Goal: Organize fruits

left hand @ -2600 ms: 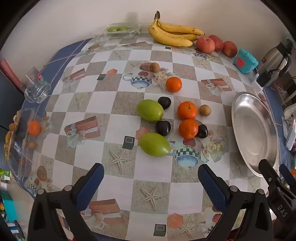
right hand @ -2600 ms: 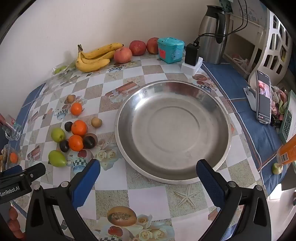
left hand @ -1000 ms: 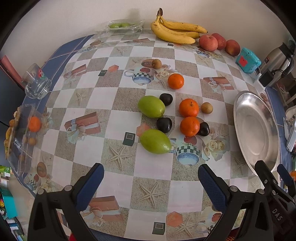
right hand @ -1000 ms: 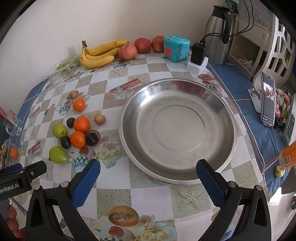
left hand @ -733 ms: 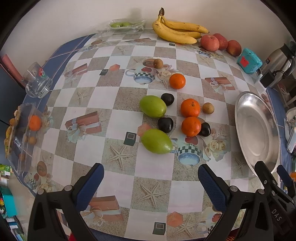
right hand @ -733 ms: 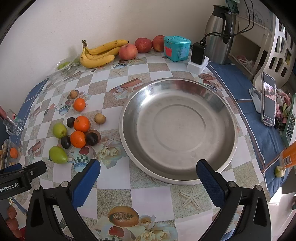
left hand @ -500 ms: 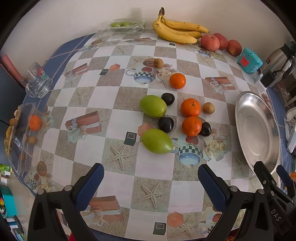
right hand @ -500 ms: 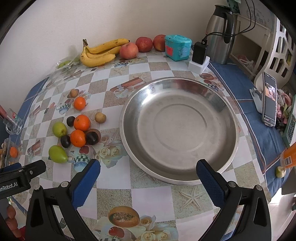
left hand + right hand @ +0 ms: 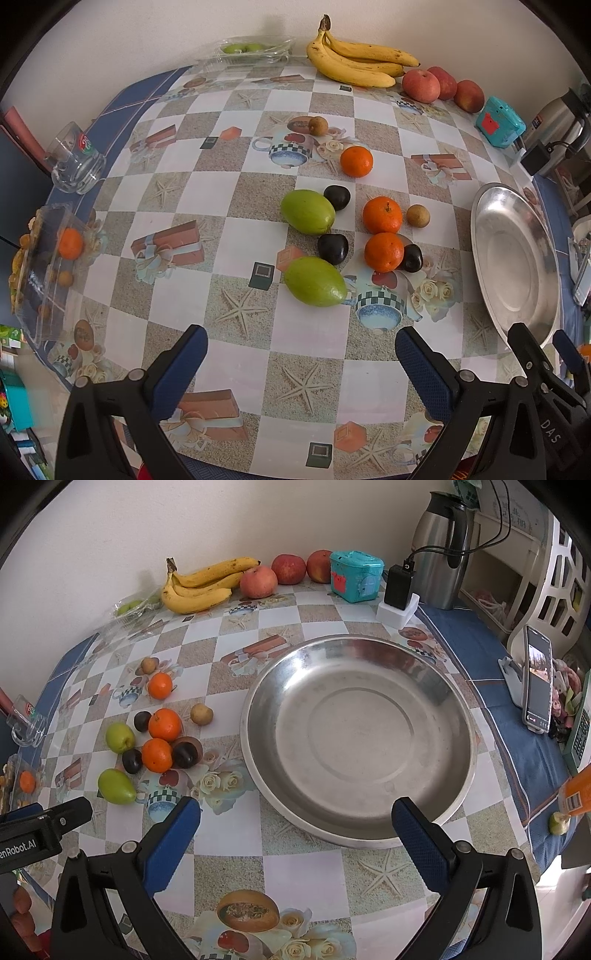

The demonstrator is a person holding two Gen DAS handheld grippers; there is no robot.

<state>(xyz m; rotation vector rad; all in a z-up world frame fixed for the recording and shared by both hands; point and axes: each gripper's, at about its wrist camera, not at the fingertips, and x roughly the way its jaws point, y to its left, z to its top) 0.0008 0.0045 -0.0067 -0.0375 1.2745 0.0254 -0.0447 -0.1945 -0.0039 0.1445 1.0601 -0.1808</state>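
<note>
My left gripper (image 9: 301, 354) hangs above the table's near edge, jaws spread wide and empty. My right gripper (image 9: 295, 825) is just as wide, empty, over the near rim of the steel dish (image 9: 354, 834). Just left of the dish sits the loose cluster: two green mangoes (image 9: 315, 281), three dark plums (image 9: 333, 248), three oranges (image 9: 383, 252) and two small brown fruits (image 9: 418, 216). Farthest, against the wall, lie bananas (image 9: 354, 64) and three apples (image 9: 421, 85).
</note>
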